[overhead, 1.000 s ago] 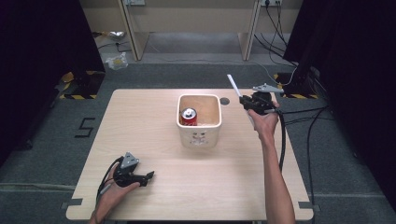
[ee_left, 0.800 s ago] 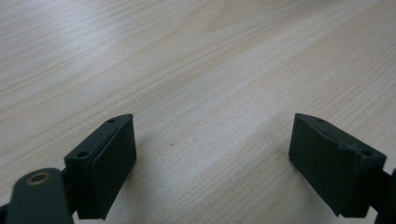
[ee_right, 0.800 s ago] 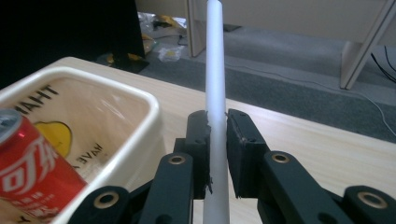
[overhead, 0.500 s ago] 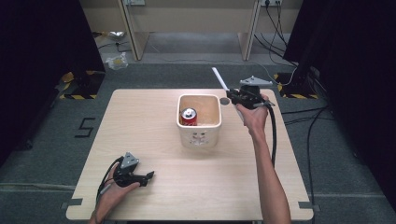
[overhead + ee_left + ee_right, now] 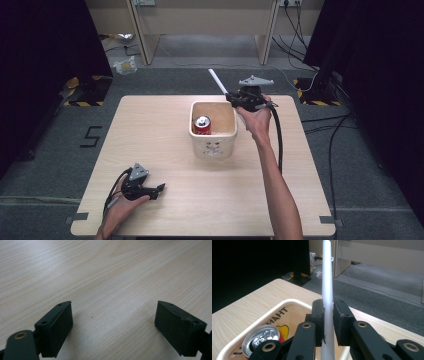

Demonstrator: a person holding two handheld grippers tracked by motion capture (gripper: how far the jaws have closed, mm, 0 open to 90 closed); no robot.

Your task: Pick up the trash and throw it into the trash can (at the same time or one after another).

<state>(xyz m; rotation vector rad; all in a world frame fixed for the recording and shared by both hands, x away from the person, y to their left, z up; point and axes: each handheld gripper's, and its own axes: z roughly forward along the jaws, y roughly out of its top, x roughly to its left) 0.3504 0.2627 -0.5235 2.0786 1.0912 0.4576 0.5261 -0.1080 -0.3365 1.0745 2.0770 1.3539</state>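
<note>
Count: 1 wooden table [image 5: 165,125]; 1 cream tub [image 5: 214,146] standing near the table's far edge, middle-right; 1 red drinks can [image 5: 202,123] inside the tub, upright; 1 white tube [image 5: 218,80] over the far edge by the tub's far right corner; 2 grippers: left gripper [image 5: 159,188] near the near left corner, right gripper [image 5: 231,95] at the far edge

Matt wooden table [image 5: 165,125], shiny metal can [image 5: 202,123], smooth white plastic tube [image 5: 327,277]
</note>
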